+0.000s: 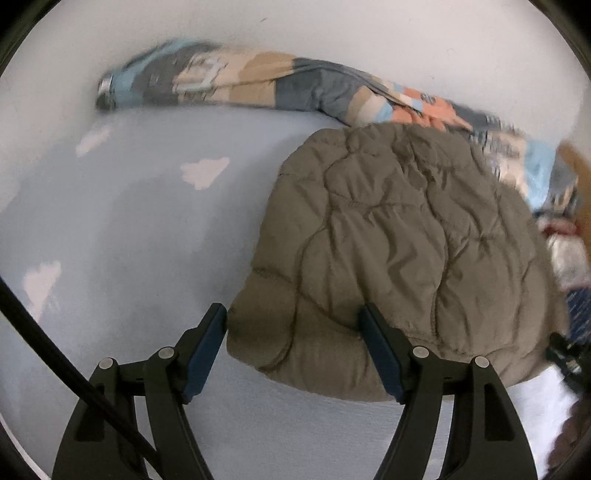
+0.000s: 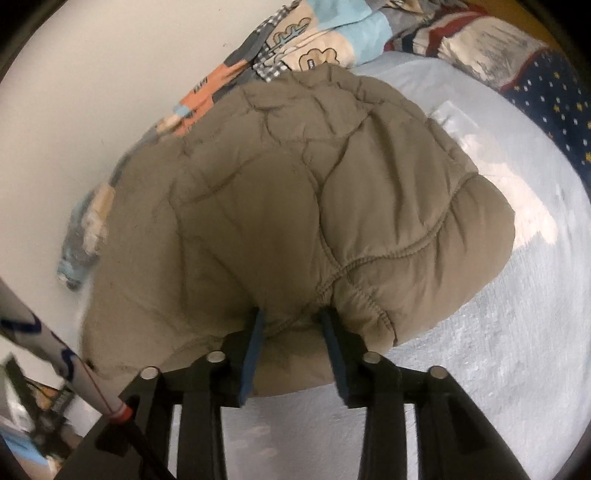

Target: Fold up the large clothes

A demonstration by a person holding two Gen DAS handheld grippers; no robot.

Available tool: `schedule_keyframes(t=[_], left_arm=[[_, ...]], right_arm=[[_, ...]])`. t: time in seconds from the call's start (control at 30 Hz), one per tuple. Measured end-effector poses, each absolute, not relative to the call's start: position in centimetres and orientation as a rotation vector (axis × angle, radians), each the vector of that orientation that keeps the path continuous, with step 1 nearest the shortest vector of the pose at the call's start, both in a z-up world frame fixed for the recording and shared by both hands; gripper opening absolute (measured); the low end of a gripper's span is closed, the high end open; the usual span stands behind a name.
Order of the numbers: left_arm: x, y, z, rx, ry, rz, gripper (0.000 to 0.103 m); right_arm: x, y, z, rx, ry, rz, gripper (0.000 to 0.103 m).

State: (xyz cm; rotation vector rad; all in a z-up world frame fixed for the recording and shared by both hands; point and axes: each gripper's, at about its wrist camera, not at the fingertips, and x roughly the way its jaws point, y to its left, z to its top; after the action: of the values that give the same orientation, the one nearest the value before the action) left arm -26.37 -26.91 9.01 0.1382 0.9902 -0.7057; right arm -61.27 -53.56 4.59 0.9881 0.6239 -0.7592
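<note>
Puffy olive quilted jacket (image 1: 399, 236) lies bunched on the pale blue bedsheet (image 1: 140, 229), its far edge against a rolled patchwork blanket (image 1: 236, 79) along the white wall (image 1: 369, 33).

Left gripper (image 1: 293, 325): jaws spread wide, straddling the jacket's near left corner. Left finger (image 1: 207, 347) sits off the fabric edge, just beside it; right finger (image 1: 380, 350) overlaps the fabric. Nothing clamped.

Right gripper (image 2: 293, 325): jaws partly closed with a fold of the jacket's (image 2: 295, 192) near hem between the blue pads (image 2: 255, 354). Fabric bulges in the gap; can't tell whether the pads actually press it.
</note>
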Motion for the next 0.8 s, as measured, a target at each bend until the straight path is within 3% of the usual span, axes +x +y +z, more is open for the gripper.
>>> schedule_keyframes(t=[0.1,0.13,0.4,0.8], left_arm=[[-24.6,-24.9,8.4,-0.042,1.119,-0.712,0.073],[-24.3,-24.4,8.0,-0.077,1.144,-0.696,0.073],[-23.1,-22.5,5.4,-0.367,1.316,-0.724,0.074],[-23.1,-22.8,3.9,-0.479,1.297,-0.724,0.083]], right_arm=[[-64.3,-54.5,5.7,1.045,0.530,-0.849,0.076],[-65.6,-54.8,5.7,1.069,0.506,-0.893,0.078],[-71.5,-56.4,2.3,1.329,0.405,-0.981,0.078],[-72.9,-58.2,-0.2,1.378,0.215,-0.981,0.078]])
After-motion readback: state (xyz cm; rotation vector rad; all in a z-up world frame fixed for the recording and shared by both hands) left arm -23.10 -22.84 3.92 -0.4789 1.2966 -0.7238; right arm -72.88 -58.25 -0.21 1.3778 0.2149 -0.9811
